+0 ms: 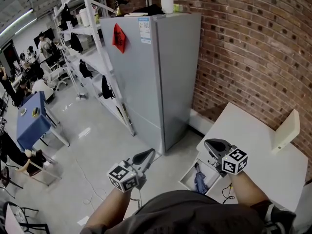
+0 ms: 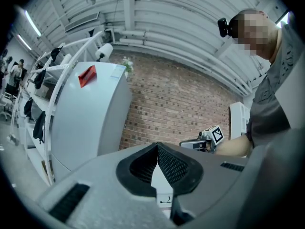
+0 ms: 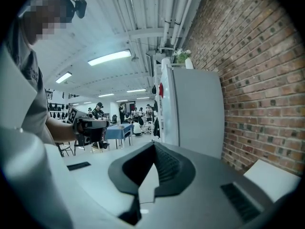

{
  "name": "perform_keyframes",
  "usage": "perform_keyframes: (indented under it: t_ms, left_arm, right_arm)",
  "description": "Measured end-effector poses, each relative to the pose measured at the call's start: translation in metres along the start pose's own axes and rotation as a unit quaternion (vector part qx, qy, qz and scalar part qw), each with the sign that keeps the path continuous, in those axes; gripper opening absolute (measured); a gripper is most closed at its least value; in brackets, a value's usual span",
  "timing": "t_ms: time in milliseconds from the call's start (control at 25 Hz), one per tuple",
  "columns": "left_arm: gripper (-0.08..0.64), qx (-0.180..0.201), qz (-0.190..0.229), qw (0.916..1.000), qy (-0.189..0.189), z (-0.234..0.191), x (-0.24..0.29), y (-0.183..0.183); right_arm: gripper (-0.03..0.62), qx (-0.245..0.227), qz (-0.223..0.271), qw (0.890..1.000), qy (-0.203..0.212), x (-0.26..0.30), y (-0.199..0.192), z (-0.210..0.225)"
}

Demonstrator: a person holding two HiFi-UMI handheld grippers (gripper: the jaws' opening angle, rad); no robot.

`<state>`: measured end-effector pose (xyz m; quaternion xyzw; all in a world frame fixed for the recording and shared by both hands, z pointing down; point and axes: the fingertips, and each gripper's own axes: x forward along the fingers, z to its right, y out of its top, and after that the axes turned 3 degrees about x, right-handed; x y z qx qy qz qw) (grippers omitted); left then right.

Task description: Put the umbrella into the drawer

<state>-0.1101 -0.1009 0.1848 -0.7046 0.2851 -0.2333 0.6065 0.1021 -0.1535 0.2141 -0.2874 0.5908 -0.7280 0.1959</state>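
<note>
Now left gripper (image 2: 157, 148) jaws closed, empty, right gripper (image 3: 153, 147) jaws closed, empty

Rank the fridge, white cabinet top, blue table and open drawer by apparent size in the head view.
Largest to smallest:
1. fridge
2. white cabinet top
3. blue table and open drawer: they look near alike, and the table stands farther away, so I leave them unranked.

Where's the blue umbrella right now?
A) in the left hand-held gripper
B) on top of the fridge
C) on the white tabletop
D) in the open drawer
D: the blue umbrella lies inside the open drawer, while the left hand-held gripper and the right hand-held gripper are both shut on nothing.
</note>
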Motion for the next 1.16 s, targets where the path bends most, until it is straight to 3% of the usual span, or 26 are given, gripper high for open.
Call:
perform_keyframes:
  t_ms: [320,1160]
  left_arm:
    - [-0.002,0.003,-0.003,1.0,0.005,0.001,-0.008,-0.001]
    - [-0.002,0.002,0.005,0.9999,0.016,0.008,-0.022,-0.006]
  right_arm:
    - [-0.009,-0.027,-0.011,1.0,0.008,-0.002,-0.001,-0.011]
    - [-0.009,-0.029,-0.01,0.999,0.013,-0.01,-0.007,-0.02]
